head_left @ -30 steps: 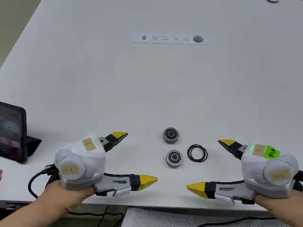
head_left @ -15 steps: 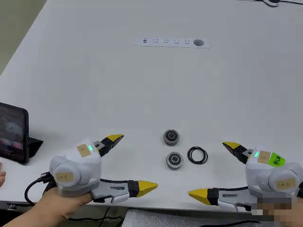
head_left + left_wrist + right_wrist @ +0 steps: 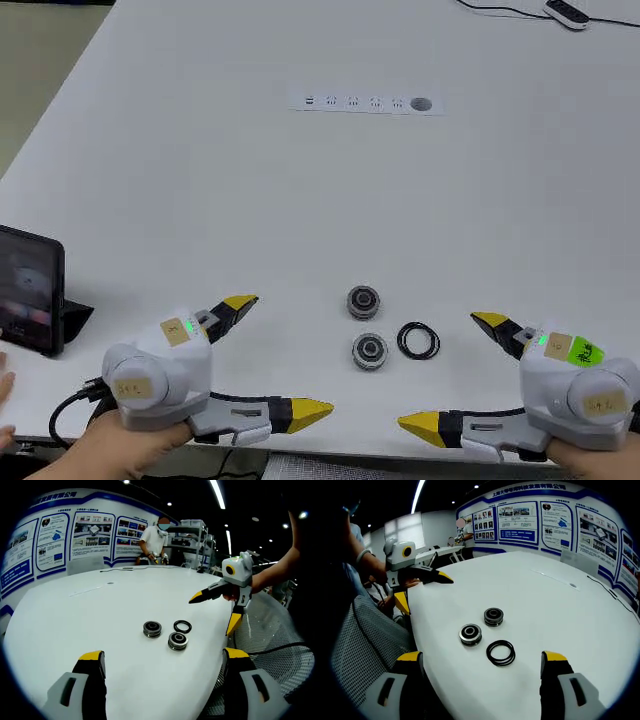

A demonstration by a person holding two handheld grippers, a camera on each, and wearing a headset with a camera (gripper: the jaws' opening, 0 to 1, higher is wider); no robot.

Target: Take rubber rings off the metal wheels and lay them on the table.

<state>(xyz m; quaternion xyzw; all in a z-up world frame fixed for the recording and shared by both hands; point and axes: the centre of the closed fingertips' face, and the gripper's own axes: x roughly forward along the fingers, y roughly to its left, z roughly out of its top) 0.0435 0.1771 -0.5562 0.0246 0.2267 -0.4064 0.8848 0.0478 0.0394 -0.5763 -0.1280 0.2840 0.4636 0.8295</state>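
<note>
Rubber ring (image 3: 418, 340), metal wheels (image 3: 369, 350) between left gripper (image 3: 280, 354), right gripper (image 3: 450, 372); jaws spread.

Reads as a lab or technical demonstration hall. Large white table (image 3: 200, 180) with a socket strip (image 3: 365, 103) set flat on top; tablet (image 3: 30, 300) propped near its edge. Wall of blue-and-white information posters (image 3: 560, 520) under a lettered header. Ceiling strip lights (image 3: 217, 494), metal shelving racks (image 3: 192, 535), a person (image 3: 154, 537) standing at the far end.
</note>
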